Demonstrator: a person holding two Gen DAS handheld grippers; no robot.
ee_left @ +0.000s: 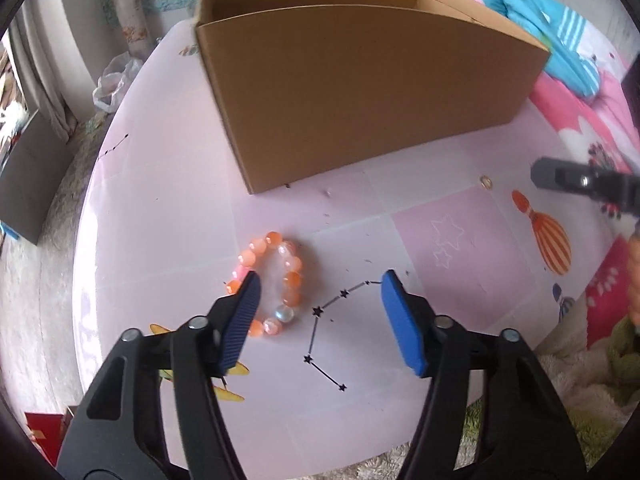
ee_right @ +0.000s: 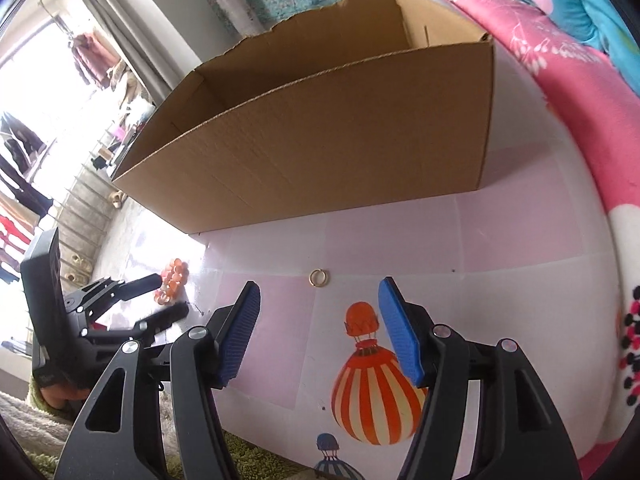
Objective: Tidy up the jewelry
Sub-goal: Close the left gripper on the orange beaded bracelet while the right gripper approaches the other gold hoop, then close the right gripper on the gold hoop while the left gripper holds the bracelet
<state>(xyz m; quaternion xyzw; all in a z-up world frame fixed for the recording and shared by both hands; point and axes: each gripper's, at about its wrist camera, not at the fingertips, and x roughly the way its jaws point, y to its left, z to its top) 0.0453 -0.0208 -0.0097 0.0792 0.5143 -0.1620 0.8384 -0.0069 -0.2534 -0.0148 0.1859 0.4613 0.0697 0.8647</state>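
- Right now my left gripper [ee_left: 320, 296] is low over the pink mat [ee_left: 168, 240], with its two blue pads [ee_left: 402, 324] apart and nothing held between them.
- One left pad sits in front of the near side of the orange bead bracelet [ee_left: 276, 280], so it hides a few beads. I cannot tell if it touches them.
- That bracelet lies flat on the mat, mostly orange beads with one pale shiny bead near the pad. It is off to the left side of the gap, not in the middle.
- Black star drawings [ee_left: 320, 332] joined by thin lines are printed on the mat under the gap.
- My right gripper [ee_right: 318, 308] also has its blue pads apart and holds nothing.
- Under it is a drawing of a striped orange and white balloon [ee_right: 376, 392].
- Just past the tips of the right gripper lies a small gold ring [ee_right: 318, 278], flat on the mat, not touched by anything.
- From the right camera I see the left gripper off to the left, near the bracelet.
- Farther back stands a big brown cardboard box [ee_right: 320, 144], open at the top, sitting on the mat. I cannot see the bottom of it.
- Beside the mat is a pink blanket [ee_right: 560, 92] with a blue cloth [ee_left: 552, 40] on it.
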